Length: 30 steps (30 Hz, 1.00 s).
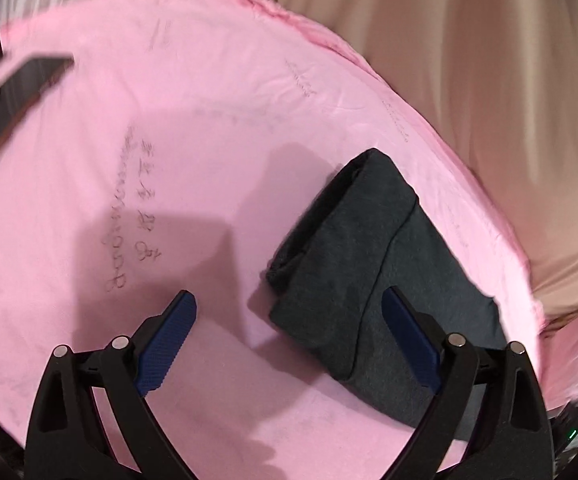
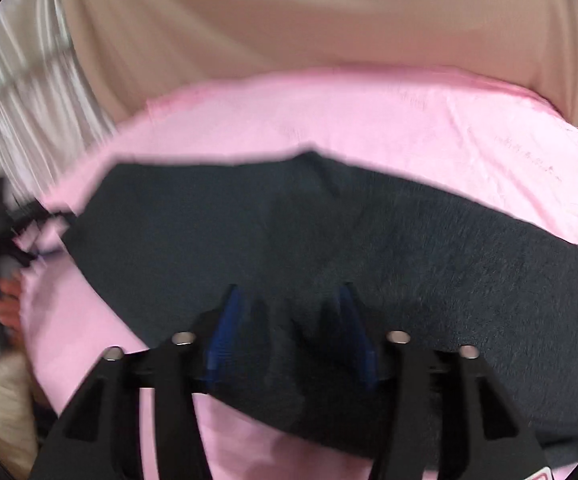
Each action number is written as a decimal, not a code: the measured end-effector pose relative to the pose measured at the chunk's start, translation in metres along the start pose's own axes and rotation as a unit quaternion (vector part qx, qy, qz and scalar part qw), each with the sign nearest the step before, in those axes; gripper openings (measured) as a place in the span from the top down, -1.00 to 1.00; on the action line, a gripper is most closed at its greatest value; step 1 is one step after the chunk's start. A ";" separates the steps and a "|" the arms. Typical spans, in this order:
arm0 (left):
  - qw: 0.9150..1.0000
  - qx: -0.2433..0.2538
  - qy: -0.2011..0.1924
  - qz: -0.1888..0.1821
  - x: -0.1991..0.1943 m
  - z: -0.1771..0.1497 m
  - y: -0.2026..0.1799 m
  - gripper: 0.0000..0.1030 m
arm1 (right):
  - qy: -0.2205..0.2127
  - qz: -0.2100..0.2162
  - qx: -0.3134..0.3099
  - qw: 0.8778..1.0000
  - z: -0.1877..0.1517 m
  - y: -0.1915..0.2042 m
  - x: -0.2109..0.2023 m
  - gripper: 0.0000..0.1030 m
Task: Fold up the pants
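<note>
On my left wrist feed I see the dark charcoal fleece pants (image 1: pixel 353 264) lying folded into a thick bundle on the pink cloth-covered table (image 1: pixel 193 128), toward its right edge, with the rounded fold end pointing to the far edge. My left gripper (image 1: pixel 289 300) sits above the near part of the table with its jaws spread wide; one blue ribbed finger pad (image 1: pixel 407 340) is over the near end of the bundle, the other over bare pink cloth, and they pinch nothing. A flat black rectangular object (image 1: pixel 13 100), blurred, lies near the table's left edge. Faint handwriting (image 1: pixel 137 208) runs across the pink cloth in the middle. Beige draped fabric (image 1: pixel 469 60) hangs beyond the far edge.

On my right wrist feed the pants (image 2: pixel 329 232) fill the middle of the view as a broad dark sheet across the pink cloth (image 2: pixel 369 120). My right gripper (image 2: pixel 289 292) has its jaws apart over the near edge of the fabric; the picture is motion-blurred, and I cannot tell whether the pads touch the cloth. At the left edge, blurred, a hand (image 2: pixel 3 308) holds the other tool.
</note>
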<state>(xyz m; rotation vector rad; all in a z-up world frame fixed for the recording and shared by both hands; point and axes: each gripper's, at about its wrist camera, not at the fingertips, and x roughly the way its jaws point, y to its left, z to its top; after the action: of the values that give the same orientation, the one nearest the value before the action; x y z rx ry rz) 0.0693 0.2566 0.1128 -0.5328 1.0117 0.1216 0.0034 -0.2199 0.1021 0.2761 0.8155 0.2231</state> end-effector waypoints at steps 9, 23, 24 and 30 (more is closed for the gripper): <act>0.999 0.025 -0.009 0.024 0.029 0.014 -0.035 0.20 | -0.016 0.035 0.105 0.994 -0.008 -0.040 -0.011 -0.22; 0.954 0.282 -0.047 -0.089 -0.047 -0.054 -0.271 0.95 | -0.101 0.083 0.213 0.968 -0.016 -0.088 -0.034 -0.28; 0.950 0.295 -0.038 -0.090 -0.040 -0.064 -0.286 0.95 | -0.106 0.086 0.222 0.965 -0.017 -0.093 -0.037 -0.29; 0.934 0.347 0.033 -0.078 0.015 -0.132 -0.323 0.78 | -0.094 0.080 0.235 0.964 -0.024 -0.113 -0.050 -0.34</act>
<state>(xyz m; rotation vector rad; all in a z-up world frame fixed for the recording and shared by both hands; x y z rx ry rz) 0.0839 -0.0882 0.1645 0.0351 0.9976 -0.3901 -0.0377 -0.3374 0.0839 0.8018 0.6490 0.1491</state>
